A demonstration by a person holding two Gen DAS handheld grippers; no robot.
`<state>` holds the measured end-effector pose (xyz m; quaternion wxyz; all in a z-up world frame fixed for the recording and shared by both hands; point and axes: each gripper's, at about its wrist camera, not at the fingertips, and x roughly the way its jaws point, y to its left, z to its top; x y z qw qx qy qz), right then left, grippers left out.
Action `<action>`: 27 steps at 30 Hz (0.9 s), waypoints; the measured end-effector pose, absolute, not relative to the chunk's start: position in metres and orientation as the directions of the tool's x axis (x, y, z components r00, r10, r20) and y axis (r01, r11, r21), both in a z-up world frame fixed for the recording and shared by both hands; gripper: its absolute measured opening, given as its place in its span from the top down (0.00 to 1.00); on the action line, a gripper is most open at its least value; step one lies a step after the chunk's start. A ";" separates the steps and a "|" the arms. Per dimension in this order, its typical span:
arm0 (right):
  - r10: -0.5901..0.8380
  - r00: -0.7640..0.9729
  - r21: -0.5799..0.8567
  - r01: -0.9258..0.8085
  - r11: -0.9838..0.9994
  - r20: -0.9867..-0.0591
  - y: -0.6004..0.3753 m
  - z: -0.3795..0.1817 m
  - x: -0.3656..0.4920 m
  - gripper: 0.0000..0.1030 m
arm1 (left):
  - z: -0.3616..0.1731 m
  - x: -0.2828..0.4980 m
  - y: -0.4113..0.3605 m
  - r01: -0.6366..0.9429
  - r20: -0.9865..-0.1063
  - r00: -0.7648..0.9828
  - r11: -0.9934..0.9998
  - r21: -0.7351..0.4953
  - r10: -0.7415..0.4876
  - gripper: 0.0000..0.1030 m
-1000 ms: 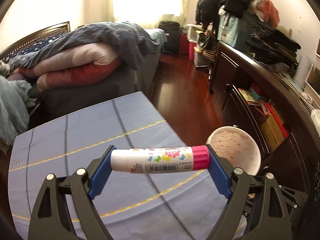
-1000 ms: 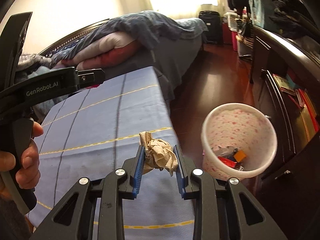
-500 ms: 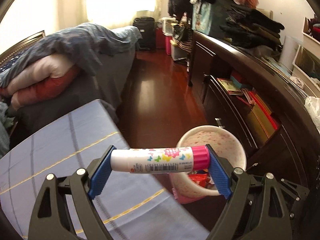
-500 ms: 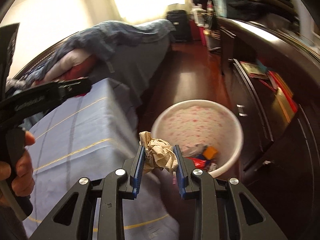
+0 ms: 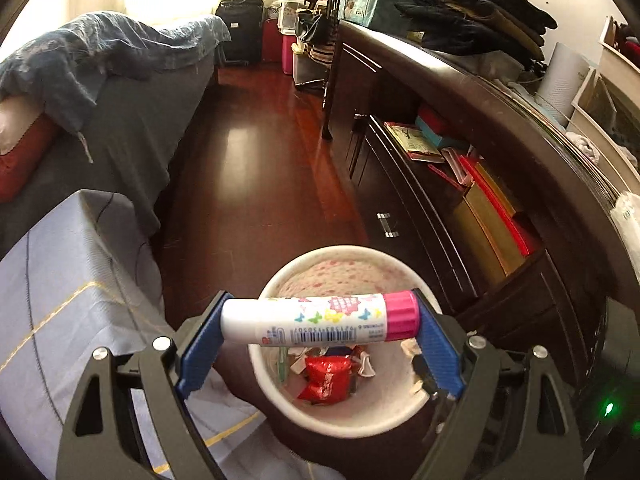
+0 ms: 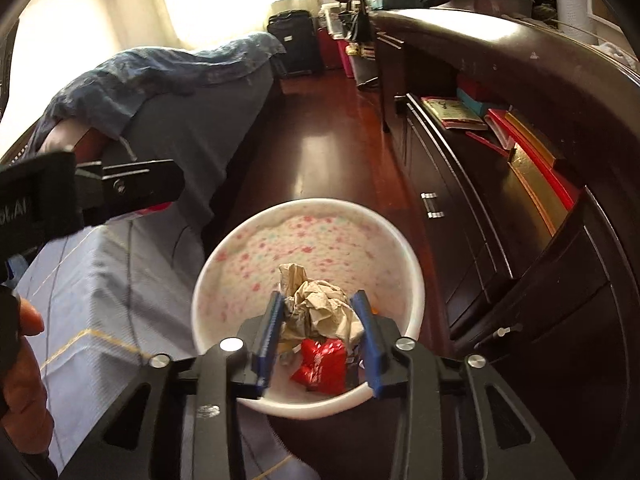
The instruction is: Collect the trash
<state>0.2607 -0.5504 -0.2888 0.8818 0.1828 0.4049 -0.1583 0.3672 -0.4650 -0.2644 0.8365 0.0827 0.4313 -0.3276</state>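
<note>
My left gripper (image 5: pixel 319 314) is shut on a white glue stick (image 5: pixel 304 320) with a pink cap, gripped end to end, straight above the open white trash bin (image 5: pixel 352 430). My right gripper (image 6: pixel 320 306) hangs over the same bin (image 6: pixel 414 276), its jaws opening. A crumpled beige paper (image 6: pixel 316 308) still sits between its blue pads and touches both. A red wrapper (image 6: pixel 320 364) and other scraps lie in the bin. The left tool's body (image 6: pixel 120 188) and the hand holding it (image 6: pixel 24 364) show at the left of the right wrist view.
The bin stands on dark red floor between the blue-clothed table (image 5: pixel 60 320) and a long dark cabinet (image 5: pixel 500 280) with books on its shelf. A bed with a blue duvet (image 5: pixel 120 48) lies beyond the table. Suitcases and boxes stand at the far end.
Both grippers swung right from over the table to above the bin and tipped downward. The right jaws have widened around the paper. The left grip on the glue stick is unchanged.
</note>
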 end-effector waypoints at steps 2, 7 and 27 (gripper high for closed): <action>-0.135 0.623 0.198 0.434 0.879 -0.771 -0.554 -0.291 0.263 0.55 | -0.265 0.371 -0.470 0.618 -0.774 0.419 0.774 -0.139 -0.474 0.05; -0.144 0.610 0.186 0.444 0.877 -0.779 -0.558 -0.297 0.268 0.52 | -0.264 0.380 -0.474 0.615 -0.768 0.423 0.775 -0.146 -0.480 0.04; -0.024 0.706 0.193 0.226 0.955 -0.708 -0.426 -0.216 0.224 0.07 | -0.169 0.304 -0.274 0.315 -0.626 0.744 0.949 0.020 -0.233 0.03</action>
